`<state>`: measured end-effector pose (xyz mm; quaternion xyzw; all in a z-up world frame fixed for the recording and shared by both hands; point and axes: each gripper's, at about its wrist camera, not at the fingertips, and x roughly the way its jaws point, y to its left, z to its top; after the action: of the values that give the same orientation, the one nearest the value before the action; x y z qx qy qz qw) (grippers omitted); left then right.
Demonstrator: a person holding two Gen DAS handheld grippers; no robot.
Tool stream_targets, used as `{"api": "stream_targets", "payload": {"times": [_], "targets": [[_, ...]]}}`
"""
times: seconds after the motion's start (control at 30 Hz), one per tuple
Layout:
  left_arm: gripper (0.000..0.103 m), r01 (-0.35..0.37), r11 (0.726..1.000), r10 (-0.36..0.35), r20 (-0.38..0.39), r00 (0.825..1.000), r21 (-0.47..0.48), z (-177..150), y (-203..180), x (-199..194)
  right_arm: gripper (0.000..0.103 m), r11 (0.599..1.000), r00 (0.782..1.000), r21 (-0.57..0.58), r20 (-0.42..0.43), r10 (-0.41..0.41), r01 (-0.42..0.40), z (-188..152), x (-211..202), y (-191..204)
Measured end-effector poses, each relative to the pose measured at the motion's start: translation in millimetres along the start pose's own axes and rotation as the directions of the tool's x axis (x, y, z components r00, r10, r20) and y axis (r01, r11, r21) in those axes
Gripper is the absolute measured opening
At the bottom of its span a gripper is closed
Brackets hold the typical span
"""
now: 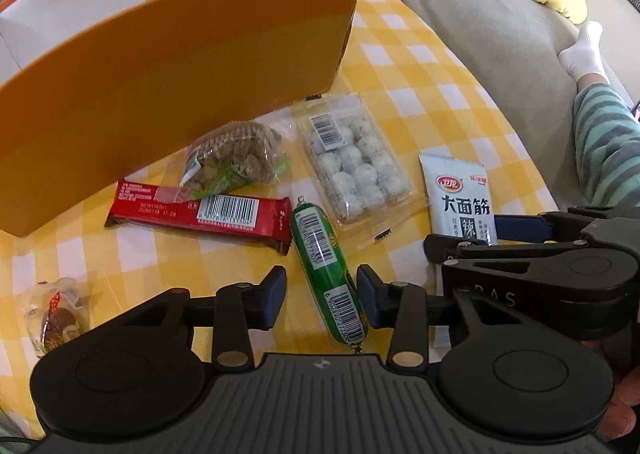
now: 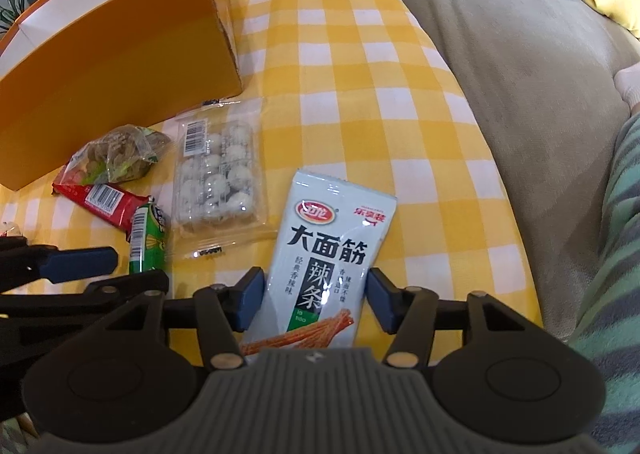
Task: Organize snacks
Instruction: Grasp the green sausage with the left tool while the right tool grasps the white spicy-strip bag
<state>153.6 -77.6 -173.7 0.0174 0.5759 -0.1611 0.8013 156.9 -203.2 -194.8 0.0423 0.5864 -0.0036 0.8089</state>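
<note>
Jaws of the left gripper (image 1: 321, 296) straddle the green sausage (image 1: 326, 270) at lower centre, not yet pinching, its long axis running away between them.

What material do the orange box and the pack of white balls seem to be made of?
Orange box: probably cardboard, matte; flat stiff walls, white inside. Pack of white balls: seemingly clear, glossy plastic tray in transparent film; contents show through and the light glints on it.

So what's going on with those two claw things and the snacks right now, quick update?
Left gripper open astride green sausage. Right gripper open astride white spicy-strip packet. Orange box waiting. Nothing blocking.
</note>
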Motion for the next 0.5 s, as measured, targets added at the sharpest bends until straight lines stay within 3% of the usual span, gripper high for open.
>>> {"api": "stream_targets", "payload": {"times": [0.07, 0.3, 0.5], "targets": [[0.046, -0.005, 1.000, 0.005, -0.004, 1.000, -0.001, -0.9, 1.0, 0.7, 0.057, 1.000, 1.000, -0.010, 0.004, -0.008, 0.008, 0.4, 1.3, 1.7], [0.026, -0.029, 0.999, 0.029, -0.014, 0.999, 0.034, -3.7, -1.5, 3.3, 0.065, 0.998, 1.000, -0.057, 0.005, -0.024, 0.024, -1.7, 4.3, 10.1], [0.025, -0.031, 0.999, 0.031, -0.010, 0.999, 0.035, -4.1, -1.0, 2.5, 0.054, 0.998, 1.000, -0.060, 0.012, -0.027, 0.028, -1.8, 1.8, 8.4]]}}
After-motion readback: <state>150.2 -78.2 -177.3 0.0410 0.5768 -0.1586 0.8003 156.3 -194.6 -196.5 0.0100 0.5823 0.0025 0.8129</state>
